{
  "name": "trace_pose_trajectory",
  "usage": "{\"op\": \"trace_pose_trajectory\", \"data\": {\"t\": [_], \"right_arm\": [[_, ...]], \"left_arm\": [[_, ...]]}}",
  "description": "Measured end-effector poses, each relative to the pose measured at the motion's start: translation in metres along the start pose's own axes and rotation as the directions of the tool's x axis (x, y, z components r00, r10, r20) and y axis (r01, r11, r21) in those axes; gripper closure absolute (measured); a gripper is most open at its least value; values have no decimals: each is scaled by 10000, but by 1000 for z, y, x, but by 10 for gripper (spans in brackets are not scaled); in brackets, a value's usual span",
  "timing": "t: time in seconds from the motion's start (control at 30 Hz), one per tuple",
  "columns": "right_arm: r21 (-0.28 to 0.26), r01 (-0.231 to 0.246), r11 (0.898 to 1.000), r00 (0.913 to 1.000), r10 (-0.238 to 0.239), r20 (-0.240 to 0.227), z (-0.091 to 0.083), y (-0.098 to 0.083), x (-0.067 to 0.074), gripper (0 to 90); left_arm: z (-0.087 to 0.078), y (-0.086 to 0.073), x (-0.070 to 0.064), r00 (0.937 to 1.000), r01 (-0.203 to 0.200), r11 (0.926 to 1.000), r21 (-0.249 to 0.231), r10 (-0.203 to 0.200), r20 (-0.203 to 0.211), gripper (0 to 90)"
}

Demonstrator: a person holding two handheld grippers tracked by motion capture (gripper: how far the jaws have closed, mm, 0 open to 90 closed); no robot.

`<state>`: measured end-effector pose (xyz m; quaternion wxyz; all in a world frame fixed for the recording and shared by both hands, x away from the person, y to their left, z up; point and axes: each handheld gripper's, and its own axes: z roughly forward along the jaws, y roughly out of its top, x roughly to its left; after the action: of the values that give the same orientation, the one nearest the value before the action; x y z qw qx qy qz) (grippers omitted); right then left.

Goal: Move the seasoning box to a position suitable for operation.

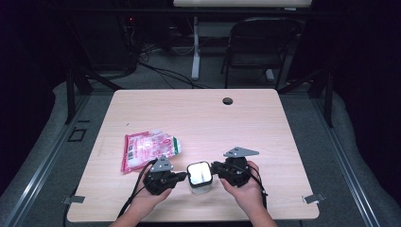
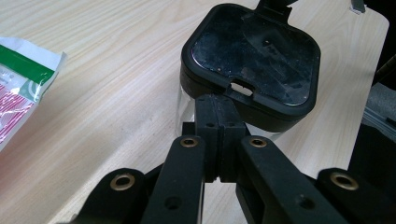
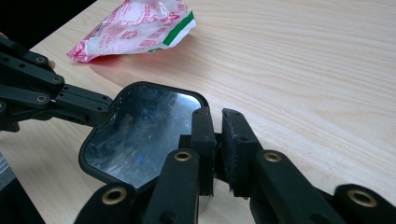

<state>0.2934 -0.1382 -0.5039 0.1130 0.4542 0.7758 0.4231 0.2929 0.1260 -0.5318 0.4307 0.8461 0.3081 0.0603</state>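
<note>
A clear container with a glossy black lid point(image 1: 199, 174) stands near the table's front edge, between my two grippers. My left gripper point(image 1: 183, 176) is shut with nothing between its pads, and its tips point(image 2: 218, 100) rest against the lid's point(image 2: 254, 56) near rim, just below a small notch. From the other side my right gripper point(image 1: 215, 168) reaches the lid point(image 3: 140, 130). Its jaws point(image 3: 217, 116) stand a narrow gap apart, closed over the lid's edge. The left gripper's tip point(image 3: 100, 105) touches the lid's far side in the right gripper view.
A pink, white and green plastic packet point(image 1: 149, 147) lies flat to the left of the grippers point(image 2: 18, 88) point(image 3: 135, 28). The wooden table point(image 1: 213, 118) has a cable hole point(image 1: 228, 100) near its far edge. A folding chair point(image 1: 257, 42) stands beyond it.
</note>
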Motion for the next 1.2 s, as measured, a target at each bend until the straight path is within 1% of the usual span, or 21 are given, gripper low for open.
{"op": "trace_pose_trajectory", "data": {"t": [0.13,0.27,0.3,0.33,0.43,0.47,0.77,0.83,0.87,0.97,1.1,1.2], "right_arm": [[-39,-50,10000,10000,50,-7,0,0,0,834],[-66,-78,9999,10000,78,4,0,-1,0,834],[-74,-81,9999,10000,81,7,0,-1,0,834],[-88,-99,9999,10000,100,7,0,-1,0,834],[-96,-126,9999,9999,126,8,0,-1,0,834],[-67,-88,9999,10000,88,15,0,-1,0,834],[-78,-50,10000,10000,51,50,0,-1,0,833],[-116,-69,9999,10000,70,58,0,-1,0,831],[-122,-63,9999,10000,64,72,0,-2,0,831],[-128,-47,9999,9999,48,98,0,-2,1,829],[-149,-62,9999,10000,63,62,1,-2,1,804],[-205,66,9998,9998,-62,214,1,-3,3,806]], "left_arm": [[-1,1,1,10000,60,10000,-34,-60,71,900],[-2,1,1,10000,67,10000,-44,-67,-4,899],[-2,1,1,10000,65,10000,-34,-65,73,900],[-1,1,1,9999,74,9999,-80,-75,-87,900],[-2,1,1,9999,70,9999,-95,-71,-80,900],[-2,2,1,10000,50,10000,-49,-50,26,900],[-3,2,1,10000,70,9998,-182,-70,17,899],[-3,2,1,10000,69,9998,-208,-68,30,900],[-4,3,1,9999,50,9998,-181,-48,114,900],[-4,3,1,9999,68,9997,-237,-66,108,900],[-5,4,1,9999,48,9993,-362,-44,106,900],[-5,5,1,9999,75,9990,-437,-70,113,900]]}}
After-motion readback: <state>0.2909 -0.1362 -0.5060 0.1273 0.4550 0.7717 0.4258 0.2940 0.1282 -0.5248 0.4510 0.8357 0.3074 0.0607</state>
